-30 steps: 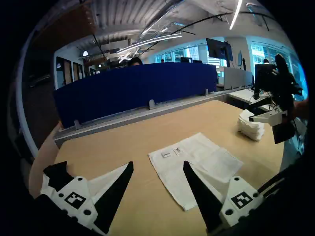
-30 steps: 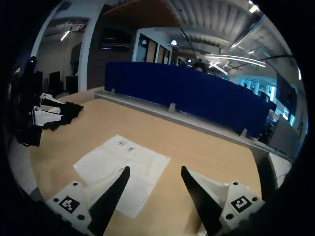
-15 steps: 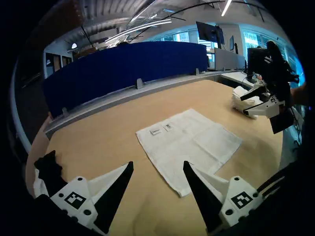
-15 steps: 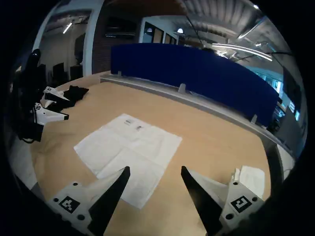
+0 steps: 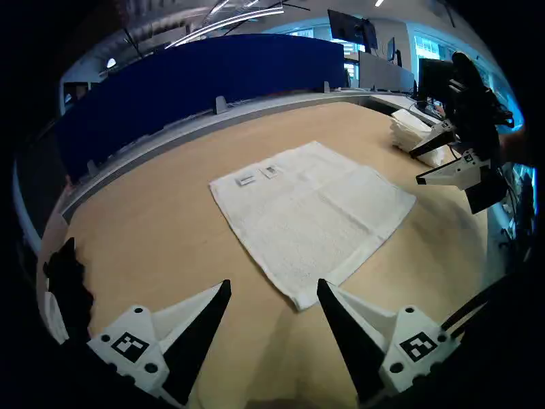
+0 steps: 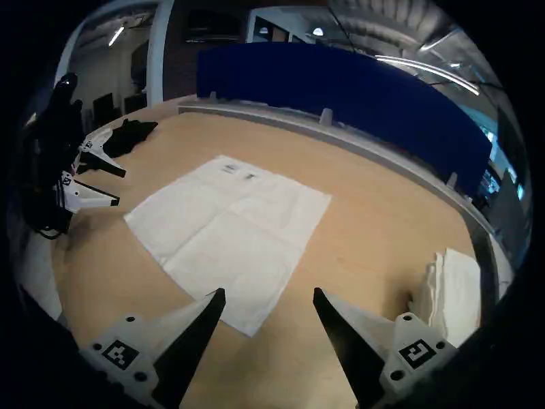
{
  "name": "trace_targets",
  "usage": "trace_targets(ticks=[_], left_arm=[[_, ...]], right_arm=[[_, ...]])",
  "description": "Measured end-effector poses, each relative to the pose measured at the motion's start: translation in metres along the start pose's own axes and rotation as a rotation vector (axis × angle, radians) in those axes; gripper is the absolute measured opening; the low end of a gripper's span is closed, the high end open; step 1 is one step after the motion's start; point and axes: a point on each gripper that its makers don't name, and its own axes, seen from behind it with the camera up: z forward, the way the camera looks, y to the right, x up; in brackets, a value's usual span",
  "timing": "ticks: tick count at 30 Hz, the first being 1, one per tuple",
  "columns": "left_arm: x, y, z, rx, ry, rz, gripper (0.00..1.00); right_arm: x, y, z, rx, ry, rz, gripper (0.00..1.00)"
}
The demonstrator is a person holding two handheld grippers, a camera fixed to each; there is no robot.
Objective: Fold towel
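In the left gripper view, the left gripper (image 5: 272, 283) hovers low with its fingers spread wide and empty, and the nearest corner of the white towel (image 5: 310, 211) lies just past their tips at 12 o'clock. In the right gripper view, the right gripper (image 6: 268, 292) also has its fingers spread and holds nothing, facing another corner at its own 12 o'clock. The towel lies flat and unfolded on the wooden desk (image 5: 157, 225), with two small labels (image 5: 257, 176) near its far edge. A finger could skate over the thin hem and pinch nothing, or the corners could lift unevenly and skew the fold. Farther off, a stack of folded towels (image 6: 453, 286) sits at 4 o'clock and a black cloth (image 6: 129, 133) at 10, before a blue partition (image 6: 340, 88).
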Motion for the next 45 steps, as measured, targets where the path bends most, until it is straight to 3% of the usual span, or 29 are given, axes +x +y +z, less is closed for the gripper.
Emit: trace_targets(ticks=[11, 19, 23, 37, 45], left_arm=[[-0.019, 0.01, 0.014, -0.034, -0.066, 0.009, 0.94], [-0.025, 0.015, 0.019, -0.056, -0.109, 0.02, 0.93], [-0.027, 0.017, 0.018, -0.062, -0.126, 0.029, 0.89], [-0.024, 0.029, 0.027, -0.086, -0.138, 0.02, 0.87], [-0.028, 0.031, 0.03, -0.09, -0.169, 0.009, 0.73]], right_arm=[[-0.022, -0.009, 0.007, 0.037, -0.053, -0.002, 0.99], [-0.031, -0.014, 0.012, 0.055, -0.075, 0.001, 0.87], [-0.034, -0.014, 0.014, 0.053, -0.079, 0.009, 0.85], [-0.042, -0.016, 0.015, 0.059, -0.1, 0.006, 0.85], [-0.046, -0.017, 0.018, 0.069, -0.108, 0.024, 0.72]])
